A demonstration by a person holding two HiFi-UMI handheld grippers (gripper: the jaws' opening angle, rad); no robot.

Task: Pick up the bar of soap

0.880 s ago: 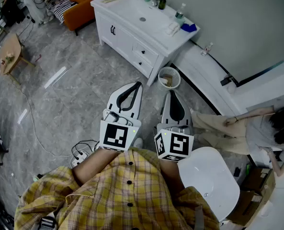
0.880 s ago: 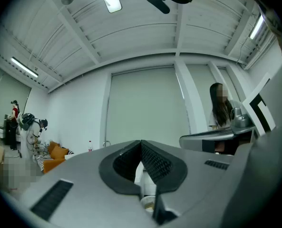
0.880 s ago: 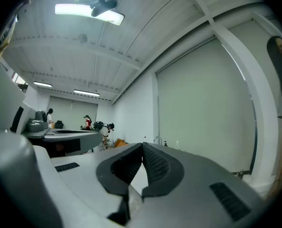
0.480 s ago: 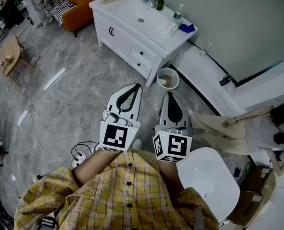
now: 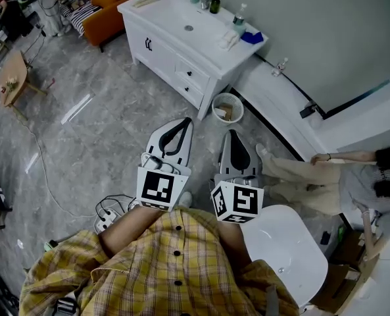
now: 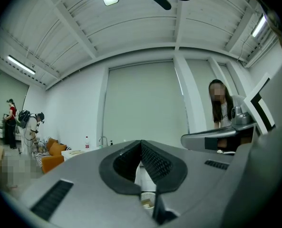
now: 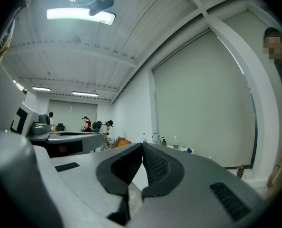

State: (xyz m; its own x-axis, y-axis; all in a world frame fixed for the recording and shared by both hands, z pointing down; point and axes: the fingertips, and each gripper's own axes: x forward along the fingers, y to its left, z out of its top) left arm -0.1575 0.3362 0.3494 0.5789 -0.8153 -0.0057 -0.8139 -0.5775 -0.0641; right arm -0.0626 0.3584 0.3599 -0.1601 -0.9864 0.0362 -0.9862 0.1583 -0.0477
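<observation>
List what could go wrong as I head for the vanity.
1. The bin stands by the vanity's near corner, where it could easily be kicked.
2. A person's legs stretch out close to the right gripper.
3. The right gripper and the left gripper are both shut; one must open before any grasp.

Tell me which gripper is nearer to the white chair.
Right. In the head view the right gripper is just left of the chair. The left gripper is farther left, beyond the right one.
</observation>
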